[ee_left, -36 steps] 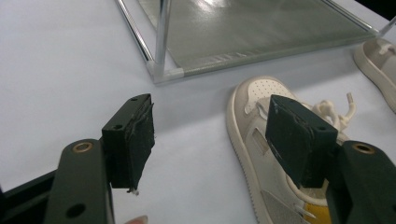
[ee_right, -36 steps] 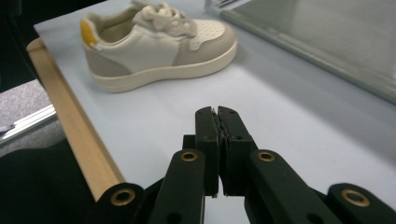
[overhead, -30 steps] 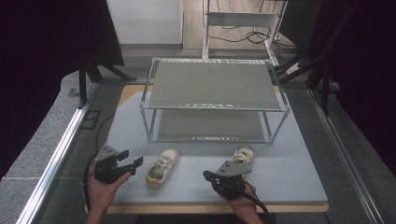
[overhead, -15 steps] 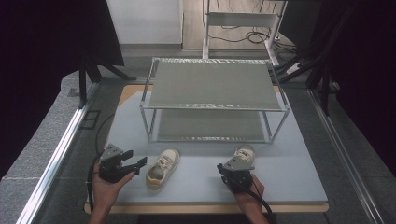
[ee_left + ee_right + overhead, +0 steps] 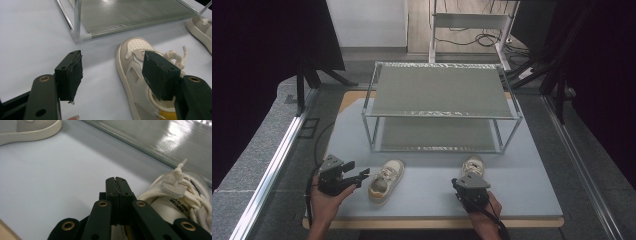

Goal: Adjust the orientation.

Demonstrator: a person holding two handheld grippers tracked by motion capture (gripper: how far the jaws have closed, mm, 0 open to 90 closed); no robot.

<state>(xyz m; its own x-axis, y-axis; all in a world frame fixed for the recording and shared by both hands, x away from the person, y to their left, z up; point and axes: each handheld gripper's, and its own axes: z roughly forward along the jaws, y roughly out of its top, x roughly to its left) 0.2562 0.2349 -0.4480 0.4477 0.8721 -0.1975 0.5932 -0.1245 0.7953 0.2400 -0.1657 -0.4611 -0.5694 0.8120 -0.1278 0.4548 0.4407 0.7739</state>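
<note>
Two handheld black plastic tools, each with paired flat arms ending in rectangular pads. Left tool [image 5: 360, 176]: brass-coloured rivets on the arms, small screw holes in the pad blocks, worn dark facing on the pads [image 5: 75, 75], grey three-cornered plate on top. Right tool [image 5: 116, 182]: same brass rivets, black cable trailing back past the bare hand [image 5: 484, 212]. Bare forearms, no sleeves visible.

Left shoe [image 5: 140, 82] heel cut off by bottom edge in left gripper view, partly behind a jaw. Right shoe [image 5: 175, 197] print too blurred to read; its heel hidden behind the right gripper [image 5: 472, 186] from above.
</note>
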